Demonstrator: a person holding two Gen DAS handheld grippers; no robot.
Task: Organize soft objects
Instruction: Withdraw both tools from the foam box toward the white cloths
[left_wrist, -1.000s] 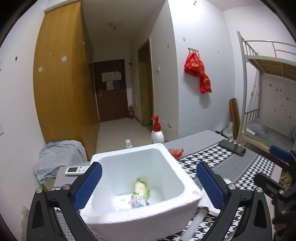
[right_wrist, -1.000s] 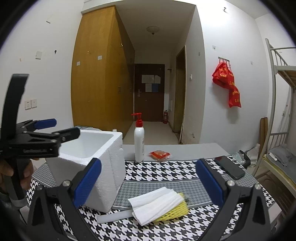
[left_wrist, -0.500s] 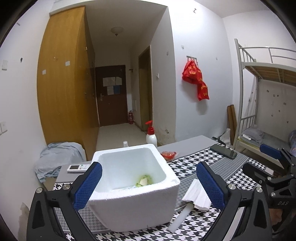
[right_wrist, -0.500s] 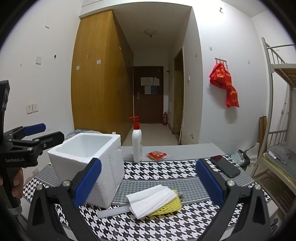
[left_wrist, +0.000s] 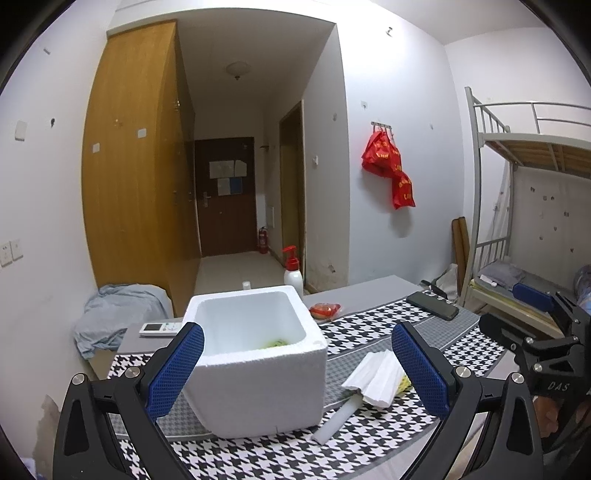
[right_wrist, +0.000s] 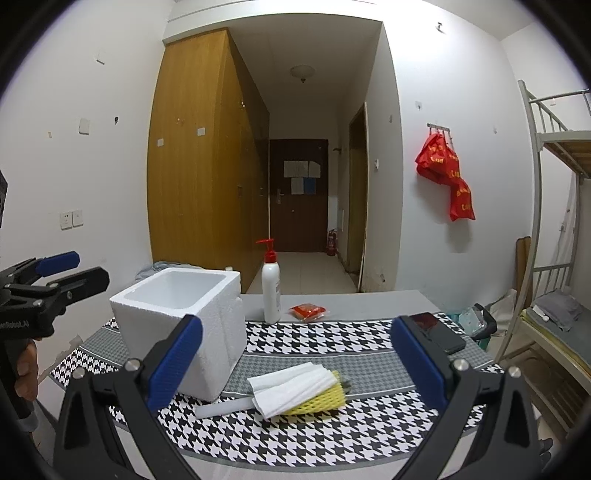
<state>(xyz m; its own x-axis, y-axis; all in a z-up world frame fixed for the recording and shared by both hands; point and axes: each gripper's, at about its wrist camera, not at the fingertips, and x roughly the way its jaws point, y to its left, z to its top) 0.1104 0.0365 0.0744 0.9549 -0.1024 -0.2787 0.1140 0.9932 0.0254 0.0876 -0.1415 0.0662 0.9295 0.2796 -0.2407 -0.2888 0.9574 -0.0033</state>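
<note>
A white foam box (left_wrist: 255, 354) (right_wrist: 184, 317) stands on the checked tablecloth; a bit of green shows at its bottom (left_wrist: 275, 343). Right of it lie white foam sheets (right_wrist: 291, 384) (left_wrist: 376, 374), a yellow foam net (right_wrist: 321, 400) and a white foam stick (right_wrist: 221, 408) (left_wrist: 338, 421). My left gripper (left_wrist: 295, 369) is open and empty, in front of the box. My right gripper (right_wrist: 295, 358) is open and empty, above and before the sheets. Each gripper shows in the other's view: the right one (left_wrist: 535, 325), the left one (right_wrist: 55, 273).
A pump bottle (right_wrist: 270, 288), a red packet (right_wrist: 308, 311) and a black phone (right_wrist: 439, 332) lie further back on the table. A remote (left_wrist: 160, 327) lies left of the box. A bunk bed (right_wrist: 554, 258) stands at the right.
Both grippers have drawn back and up from the table. The left one has pulled away from over the box, so the doll inside is now nearly hidden by the box wall.
</note>
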